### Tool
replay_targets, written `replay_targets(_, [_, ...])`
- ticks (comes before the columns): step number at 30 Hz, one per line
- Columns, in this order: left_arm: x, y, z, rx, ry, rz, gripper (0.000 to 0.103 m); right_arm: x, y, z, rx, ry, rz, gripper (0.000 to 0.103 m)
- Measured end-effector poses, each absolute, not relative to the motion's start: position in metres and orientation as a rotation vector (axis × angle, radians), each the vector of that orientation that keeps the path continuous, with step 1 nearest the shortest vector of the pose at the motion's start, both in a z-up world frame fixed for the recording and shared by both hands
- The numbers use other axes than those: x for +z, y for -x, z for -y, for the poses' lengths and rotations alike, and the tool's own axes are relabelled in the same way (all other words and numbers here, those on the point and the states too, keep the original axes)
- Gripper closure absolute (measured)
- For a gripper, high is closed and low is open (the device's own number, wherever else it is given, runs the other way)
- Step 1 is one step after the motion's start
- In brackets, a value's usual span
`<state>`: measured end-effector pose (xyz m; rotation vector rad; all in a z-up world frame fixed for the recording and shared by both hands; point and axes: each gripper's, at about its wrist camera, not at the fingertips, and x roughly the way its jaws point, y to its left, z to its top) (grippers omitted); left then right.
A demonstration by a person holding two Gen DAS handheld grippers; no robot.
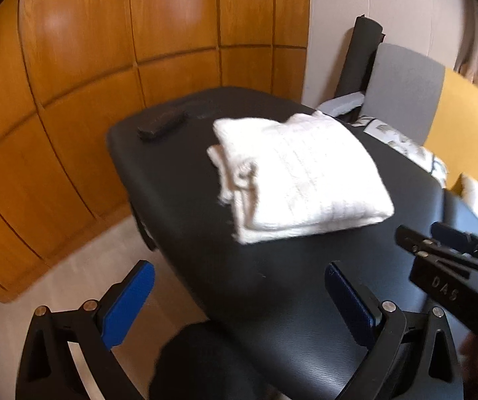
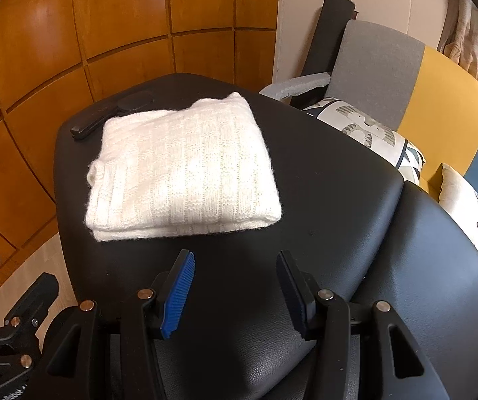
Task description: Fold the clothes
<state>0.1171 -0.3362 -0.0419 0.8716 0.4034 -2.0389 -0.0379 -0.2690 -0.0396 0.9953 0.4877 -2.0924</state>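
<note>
White knit sweater (image 2: 182,166) lies folded mid-frame on black table (image 2: 322,180), left gripper (image 1: 239,300) and right gripper (image 2: 235,286) both agape, empty, lower frame; careless regrasp risks undoing loose left-edge layers.

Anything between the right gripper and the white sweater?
Nothing visible. Only bare black table lies between the open right gripper and the folded sweater. The dark brush sits behind the sweater, out of the way.
</note>
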Motion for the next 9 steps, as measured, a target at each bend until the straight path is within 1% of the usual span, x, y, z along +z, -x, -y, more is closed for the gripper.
replay_targets(5, [-0.0463,-0.1163,0.3375,-2.021,-0.894,-0.403,0.002,-0.0406,0.0414,0.2670,-2.095,-1.005,-0.481,0.051])
replay_targets(7, [-0.0465,-0.1155,0.3358,-2.017,-0.893,-0.376,0.003,-0.0411,0.0431,0.2658,-2.098,-1.011,-0.474,0.051])
replay_targets(9, [-0.0462,-0.1165,0.3364,-2.025,-0.889,-0.393,0.003,-0.0419,0.0444,0.2662,-2.098,-1.015,-0.473,0.051])
